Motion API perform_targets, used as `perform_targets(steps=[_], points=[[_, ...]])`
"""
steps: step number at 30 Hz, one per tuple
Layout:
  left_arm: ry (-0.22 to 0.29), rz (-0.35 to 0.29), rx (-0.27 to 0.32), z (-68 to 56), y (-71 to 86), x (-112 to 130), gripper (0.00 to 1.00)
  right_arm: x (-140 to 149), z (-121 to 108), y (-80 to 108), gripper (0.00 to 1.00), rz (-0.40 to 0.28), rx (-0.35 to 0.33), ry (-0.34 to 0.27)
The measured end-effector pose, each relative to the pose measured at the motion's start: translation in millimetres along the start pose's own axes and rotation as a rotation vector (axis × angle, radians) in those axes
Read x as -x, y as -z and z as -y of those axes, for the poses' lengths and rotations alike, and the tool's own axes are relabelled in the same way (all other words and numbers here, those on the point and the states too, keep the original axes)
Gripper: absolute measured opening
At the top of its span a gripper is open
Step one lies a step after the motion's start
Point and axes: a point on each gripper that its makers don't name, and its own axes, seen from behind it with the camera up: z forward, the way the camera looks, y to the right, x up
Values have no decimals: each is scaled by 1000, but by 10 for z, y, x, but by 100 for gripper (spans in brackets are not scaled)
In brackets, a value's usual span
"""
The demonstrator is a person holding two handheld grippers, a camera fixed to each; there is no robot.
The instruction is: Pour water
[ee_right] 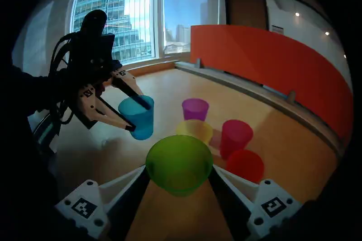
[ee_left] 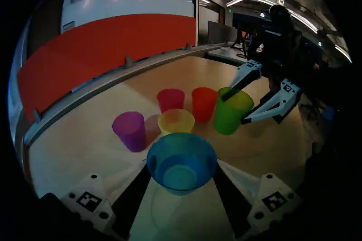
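Observation:
My left gripper (ee_left: pixel 182 168) is shut on a blue cup (ee_left: pixel 182 162); its open mouth faces the camera. My right gripper (ee_right: pixel 179 168) is shut on a green cup (ee_right: pixel 179 163) in the same way. In the left gripper view the right gripper (ee_left: pixel 237 105) holds the green cup (ee_left: pixel 231 111) at the right end of the cup group. Seen from the right gripper view, the left gripper (ee_right: pixel 139 116) holds the blue cup (ee_right: pixel 138 118) slightly tilted, left of the group. I cannot tell whether either cup holds water.
Purple (ee_left: pixel 130 130), yellow (ee_left: pixel 176 121), magenta (ee_left: pixel 171 100) and red (ee_left: pixel 203 103) cups stand close together on the wooden table (ee_left: pixel 81 150). An orange partition (ee_left: pixel 104 46) runs along the table's far edge. A person's dark sleeve (ee_right: pixel 31 92) is behind the left gripper.

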Motion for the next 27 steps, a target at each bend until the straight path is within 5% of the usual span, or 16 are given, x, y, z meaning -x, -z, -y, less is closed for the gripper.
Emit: perform_targets(steps=[14, 27], points=[[12, -105, -55, -52, 279, -365, 87, -328, 43, 313, 90, -76, 28, 16], [21, -209, -100, 31, 509, -696, 86, -587, 29, 491, 90, -164, 49, 1]])
